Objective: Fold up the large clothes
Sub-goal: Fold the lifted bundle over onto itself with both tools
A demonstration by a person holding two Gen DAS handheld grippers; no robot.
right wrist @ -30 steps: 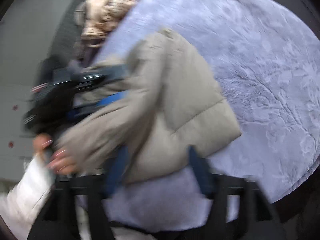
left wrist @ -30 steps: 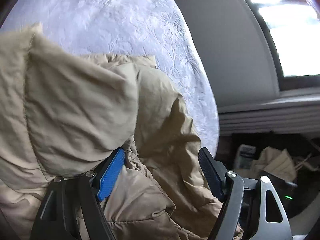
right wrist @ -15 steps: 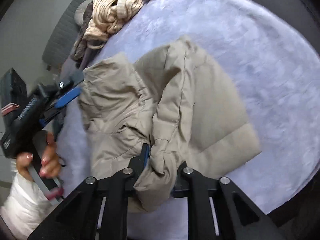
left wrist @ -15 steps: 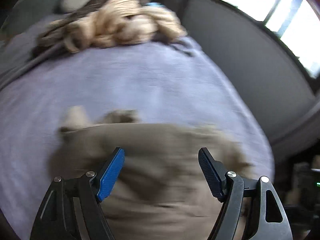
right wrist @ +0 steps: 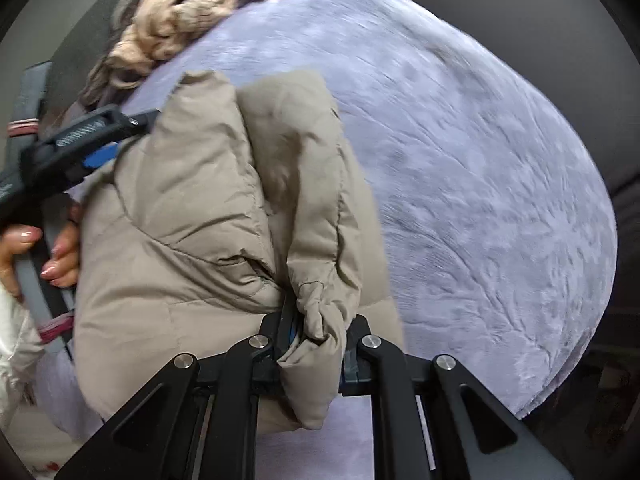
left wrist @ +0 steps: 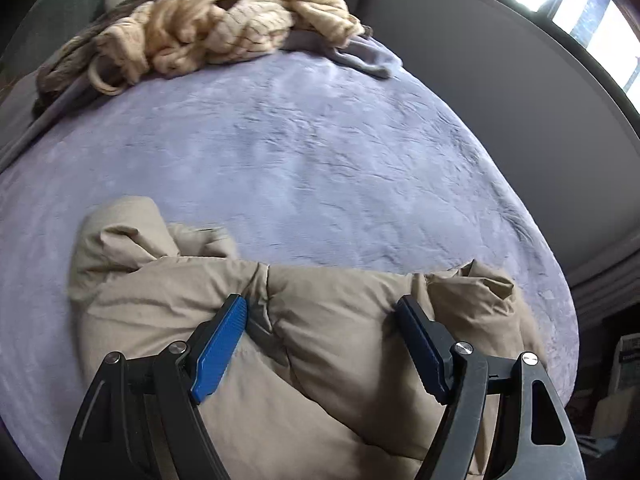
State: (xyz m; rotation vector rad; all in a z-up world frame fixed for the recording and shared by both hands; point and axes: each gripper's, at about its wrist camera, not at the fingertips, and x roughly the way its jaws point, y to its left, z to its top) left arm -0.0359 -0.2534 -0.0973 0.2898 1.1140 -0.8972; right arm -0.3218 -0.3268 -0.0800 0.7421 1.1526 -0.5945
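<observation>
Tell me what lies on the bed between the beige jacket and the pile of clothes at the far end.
Only bare bed cover lies between the jacket and the pile, seen in the left wrist view.

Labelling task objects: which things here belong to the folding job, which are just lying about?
In the job: jacket; right gripper shut on its sleeve; left gripper open over it.
Lying about: knit pile; bedspread underneath; floor clutter.

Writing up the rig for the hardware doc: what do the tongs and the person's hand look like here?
Both tongs, left and right, share a build: black scissor-style linkage arms with silver pivot screws and triangular cut-outs, ending in ribbed blue pads. The left one's grey handle carries pink-red bands. The hand on it has pale glossy nail polish, with a white sleeve at the wrist.
</observation>
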